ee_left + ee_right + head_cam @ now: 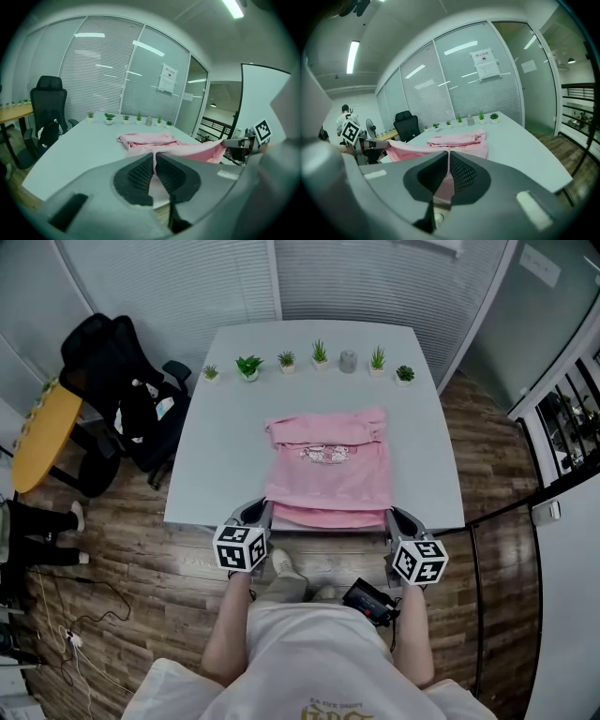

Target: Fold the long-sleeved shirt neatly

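Clamped on shirt point(328, 474) hem corners with left tool point(154, 165) and right tool point(449, 164). Soft, light, floppy; probably best gripped there, kept taut.

Shirt point(328, 470): pink cloth, matt, soft, creased. Table point(225, 427): smooth, matt, pale top. Floor point(141, 549): wood planks, slight sheen. Left gripper point(154, 159): grey matt plastic shell; pads point(140, 174) black, finely studded.

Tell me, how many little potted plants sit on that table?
6, in a row along the table's far edge: four plants left of the grey container, two plants right of it. None looks hidden.
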`<state>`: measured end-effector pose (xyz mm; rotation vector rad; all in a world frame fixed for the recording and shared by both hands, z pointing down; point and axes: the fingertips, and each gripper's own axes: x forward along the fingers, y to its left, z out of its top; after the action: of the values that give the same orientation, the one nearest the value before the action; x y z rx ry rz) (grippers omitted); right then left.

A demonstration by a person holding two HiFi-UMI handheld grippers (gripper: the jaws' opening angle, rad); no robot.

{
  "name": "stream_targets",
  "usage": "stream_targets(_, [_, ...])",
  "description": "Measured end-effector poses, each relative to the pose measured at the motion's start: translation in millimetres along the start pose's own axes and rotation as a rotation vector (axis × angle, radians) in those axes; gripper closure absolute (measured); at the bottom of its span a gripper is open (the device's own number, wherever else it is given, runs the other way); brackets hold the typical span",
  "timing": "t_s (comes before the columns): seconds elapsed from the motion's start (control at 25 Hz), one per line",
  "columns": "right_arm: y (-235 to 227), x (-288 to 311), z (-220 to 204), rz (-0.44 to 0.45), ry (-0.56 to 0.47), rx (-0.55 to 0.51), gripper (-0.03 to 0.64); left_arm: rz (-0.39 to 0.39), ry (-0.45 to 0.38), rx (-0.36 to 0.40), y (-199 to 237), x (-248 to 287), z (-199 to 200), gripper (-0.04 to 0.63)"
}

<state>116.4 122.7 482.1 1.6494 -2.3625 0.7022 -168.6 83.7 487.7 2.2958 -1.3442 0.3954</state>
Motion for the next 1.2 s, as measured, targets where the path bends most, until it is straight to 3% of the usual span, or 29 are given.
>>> stream_targets(0.16, [7.0, -4.2, 8.0, 0.011, -0.017, -0.009, 0.592, -0.004, -0.028, 0.026, -0.1, -6.6, 7.2, 0.580])
stream_targets(0.56, [13.4, -11.4, 24.3, 0.033, -0.050, -0.039, 0.592, -0.035, -0.135, -0.004, 0.1, -19.7, 25.4, 0.578])
stream_targets(1.2, [13.7, -11.4, 22.7, 0.003, -0.044, -0.061, 0.597, -0.016, -0.105, 0.038, -3.9, -17.3, 23.1, 0.578])
